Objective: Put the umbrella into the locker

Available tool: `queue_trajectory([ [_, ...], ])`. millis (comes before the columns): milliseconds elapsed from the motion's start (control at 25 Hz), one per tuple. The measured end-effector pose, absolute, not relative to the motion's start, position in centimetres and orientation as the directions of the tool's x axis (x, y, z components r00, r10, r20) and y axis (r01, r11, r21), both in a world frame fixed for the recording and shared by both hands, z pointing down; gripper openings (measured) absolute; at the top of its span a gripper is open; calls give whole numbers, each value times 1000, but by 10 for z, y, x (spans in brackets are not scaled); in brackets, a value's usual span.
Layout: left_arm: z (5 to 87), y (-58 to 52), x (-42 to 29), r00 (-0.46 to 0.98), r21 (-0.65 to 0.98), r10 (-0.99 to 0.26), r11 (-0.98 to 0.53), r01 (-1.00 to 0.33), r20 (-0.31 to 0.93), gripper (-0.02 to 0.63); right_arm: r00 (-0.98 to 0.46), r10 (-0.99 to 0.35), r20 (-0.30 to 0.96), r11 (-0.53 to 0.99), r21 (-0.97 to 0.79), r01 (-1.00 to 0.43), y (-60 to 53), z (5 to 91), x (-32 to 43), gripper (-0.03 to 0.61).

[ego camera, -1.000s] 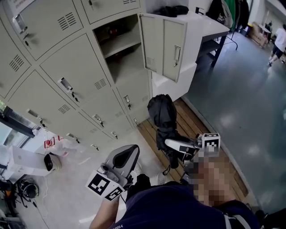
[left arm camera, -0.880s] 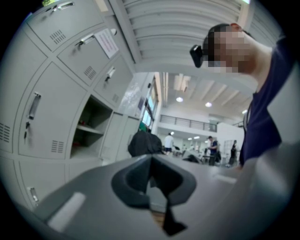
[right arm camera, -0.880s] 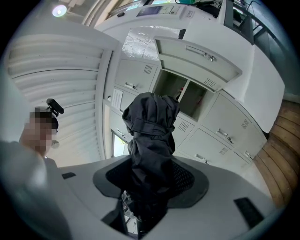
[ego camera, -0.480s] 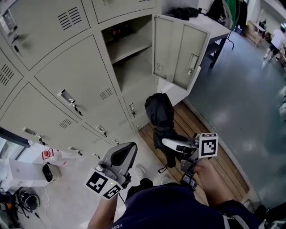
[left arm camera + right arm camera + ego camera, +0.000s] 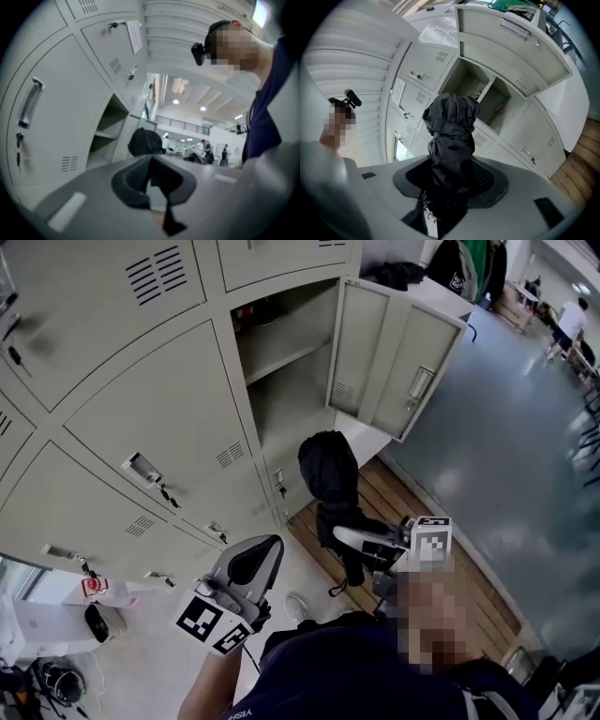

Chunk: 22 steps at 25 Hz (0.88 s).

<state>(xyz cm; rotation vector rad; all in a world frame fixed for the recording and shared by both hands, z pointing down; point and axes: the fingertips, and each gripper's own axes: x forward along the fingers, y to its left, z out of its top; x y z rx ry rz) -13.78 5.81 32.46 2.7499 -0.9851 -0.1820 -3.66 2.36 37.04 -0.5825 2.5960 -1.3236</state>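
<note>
My right gripper [image 5: 345,538] is shut on a folded black umbrella [image 5: 328,470], which sticks up and forward out of the jaws toward the lockers. In the right gripper view the umbrella [image 5: 452,136] fills the gap between the pads of the right gripper [image 5: 450,183], with the open locker [image 5: 480,93] straight behind it. The locker [image 5: 281,381] has a shelf inside, and its door [image 5: 394,362] is swung out to the right. My left gripper [image 5: 262,554] hangs lower left, shut and empty. The left gripper [image 5: 151,180] faces the umbrella [image 5: 145,142] and locker [image 5: 110,126].
Closed locker doors [image 5: 141,409] with handles fill the left. A wooden slat platform [image 5: 422,549] lies at the lockers' foot, beside grey floor. A table with dark bags [image 5: 441,277] stands behind the door. Small items [image 5: 98,620] lie on the floor at left. People [image 5: 567,324] stand far off.
Both grippers have moved level toward the lockers, the umbrella still in the right one. The open locker and its door now sit closer and further right in the head view.
</note>
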Motion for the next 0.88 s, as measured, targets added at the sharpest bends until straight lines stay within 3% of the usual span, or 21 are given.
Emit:
queue_trajectory([
  [600,335,5,-154,757,288,-653,-728,-622,-19,3,-861,-492,126,523,-748,-409,-64,385,-22,210],
  [880,341,-43,-138,736,272,-676,-704,-656,24,3,-844,-482,234,551,-668,-500,-132,418,-15,210],
])
